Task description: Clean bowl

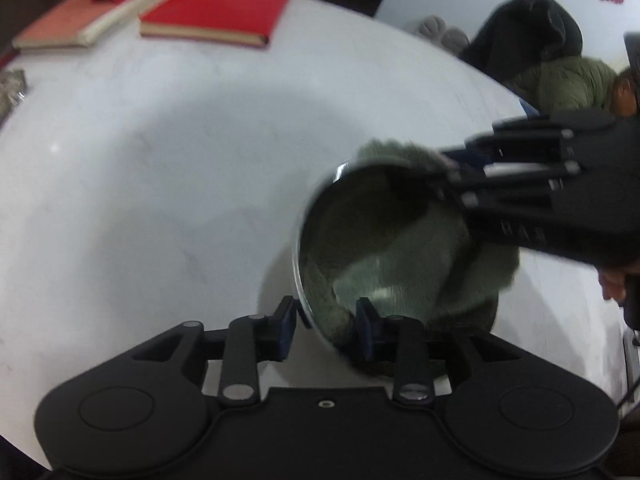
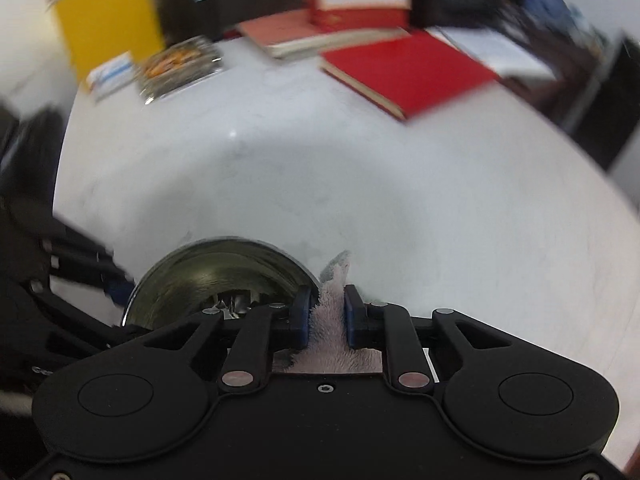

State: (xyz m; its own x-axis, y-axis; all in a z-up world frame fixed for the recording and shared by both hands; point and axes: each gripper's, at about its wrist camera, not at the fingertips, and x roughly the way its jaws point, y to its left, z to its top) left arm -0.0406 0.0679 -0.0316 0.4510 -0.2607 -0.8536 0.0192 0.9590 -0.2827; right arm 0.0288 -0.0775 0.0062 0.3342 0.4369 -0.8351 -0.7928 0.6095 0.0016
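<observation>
From the left wrist, the left tool (image 1: 325,322) grips the rim of the tilted steel bowl (image 1: 320,216), one pad outside the wall and one inside, over the white counter (image 1: 160,160) toward its right edge. A fuzzy green cloth (image 1: 396,248) fills the bowl, and the right tool (image 1: 452,178) reaches into it from the right. A red book (image 1: 216,6) lies near the counter's far edge. From the right wrist, the right tool (image 2: 325,316) stands narrow, pinching the cloth (image 2: 330,320), with the bowl (image 2: 216,276) just beside it at left.
</observation>
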